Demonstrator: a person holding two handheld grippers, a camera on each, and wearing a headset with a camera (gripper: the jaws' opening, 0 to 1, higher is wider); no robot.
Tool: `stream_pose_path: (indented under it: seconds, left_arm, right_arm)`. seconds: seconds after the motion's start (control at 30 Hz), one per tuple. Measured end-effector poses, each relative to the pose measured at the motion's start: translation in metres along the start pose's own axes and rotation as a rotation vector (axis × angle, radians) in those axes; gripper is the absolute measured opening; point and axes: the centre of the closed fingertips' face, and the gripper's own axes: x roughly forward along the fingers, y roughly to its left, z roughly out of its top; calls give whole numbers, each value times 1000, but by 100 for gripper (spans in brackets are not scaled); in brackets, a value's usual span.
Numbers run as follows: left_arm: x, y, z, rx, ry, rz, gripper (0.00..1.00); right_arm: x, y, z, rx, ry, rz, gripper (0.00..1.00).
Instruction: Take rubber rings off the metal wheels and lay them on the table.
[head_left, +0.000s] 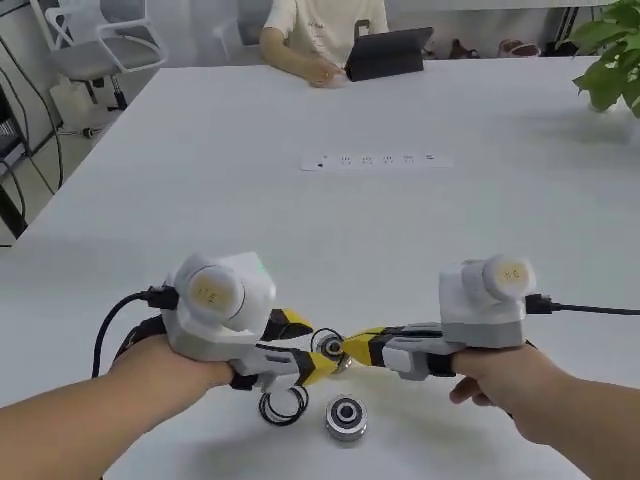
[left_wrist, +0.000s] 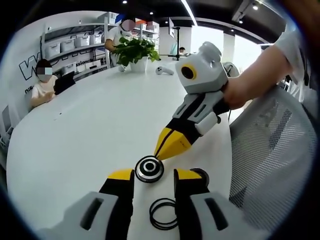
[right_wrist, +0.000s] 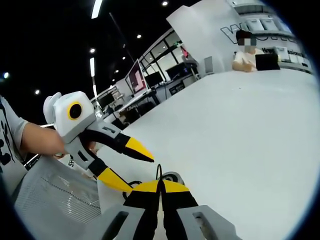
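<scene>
Slip risk, left: the left gripper (left_wrist: 153, 173) has its jaws spread either side of the metal wheel (left_wrist: 149, 169), not visibly clamping it. A pull could drag the wheel along with the ring.
Snap-back risk, right: the right gripper (right_wrist: 160, 183) is clenched on a thin rubber ring (right_wrist: 159, 171) at the wheel's rim. A shallow pinch could let it spring back on.
Clutter: loose rings (head_left: 283, 405) lie on the tabletop (head_left: 400, 220) at the wheel's 7 o'clock, with a second wheel (head_left: 345, 418) at 6 o'clock. A jerk could scatter them.
Left hand (head_left: 175, 372): low, gripper aimed toward 3 o'clock.
Right hand (head_left: 500, 380): low, gripper aimed toward 9 o'clock, tips meeting the left's.
</scene>
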Motion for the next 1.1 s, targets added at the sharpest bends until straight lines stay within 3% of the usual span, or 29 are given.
stream_pose_path:
  seconds: [0.33, 0.6, 1.1]
  left_arm:
    - [-20, -10, 8, -15, -50, -25, 38]
    - [-42, -7, 11, -31, -84, -6, 45]
    - [-77, -4, -3, -52, -98, 43, 55]
  right_arm:
    - [-2, 7, 4, 2, -12, 24, 0]
    - [-2, 15, 8, 8, -19, 47, 0]
    - [1, 32, 10, 5, -12, 89, 0]
